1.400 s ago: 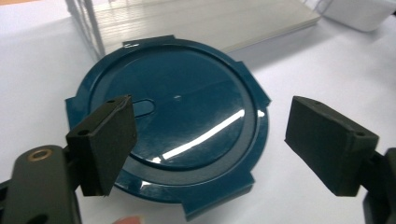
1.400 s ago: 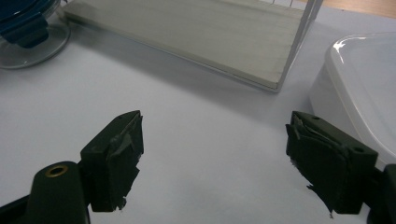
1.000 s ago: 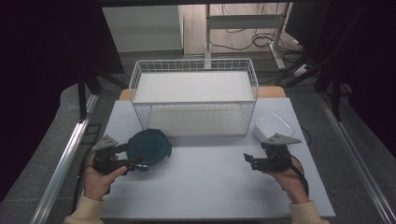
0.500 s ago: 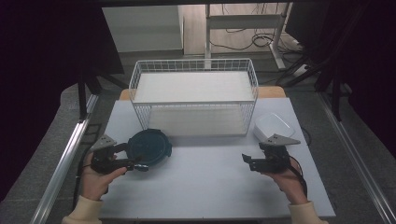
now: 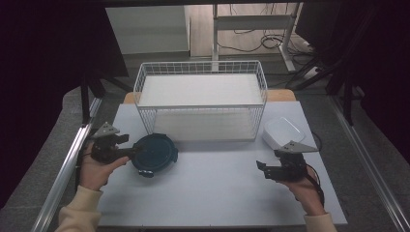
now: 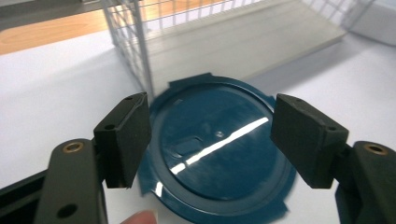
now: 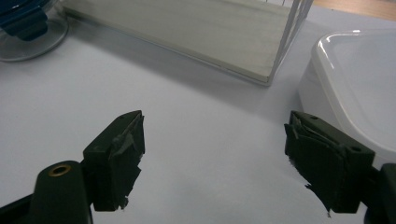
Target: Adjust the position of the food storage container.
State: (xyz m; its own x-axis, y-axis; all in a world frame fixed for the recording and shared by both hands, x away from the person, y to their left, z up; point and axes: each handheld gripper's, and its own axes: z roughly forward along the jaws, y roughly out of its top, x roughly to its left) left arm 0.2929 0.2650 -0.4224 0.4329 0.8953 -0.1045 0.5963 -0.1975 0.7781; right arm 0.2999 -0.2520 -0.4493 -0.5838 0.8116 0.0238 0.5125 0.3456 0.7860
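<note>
Left tool jaws just closing around blue lid, no contact; flat lid could slip off. Right tool wide, empty

Left tongs just closing partway; right tongs agape.

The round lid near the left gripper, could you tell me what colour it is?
The round lid is dark teal blue, clearest in the left gripper view.

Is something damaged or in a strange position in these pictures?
Yes. The pads of the right hand-held gripper are frayed, with torn edges. The round blue lid and the white container look intact.
</note>
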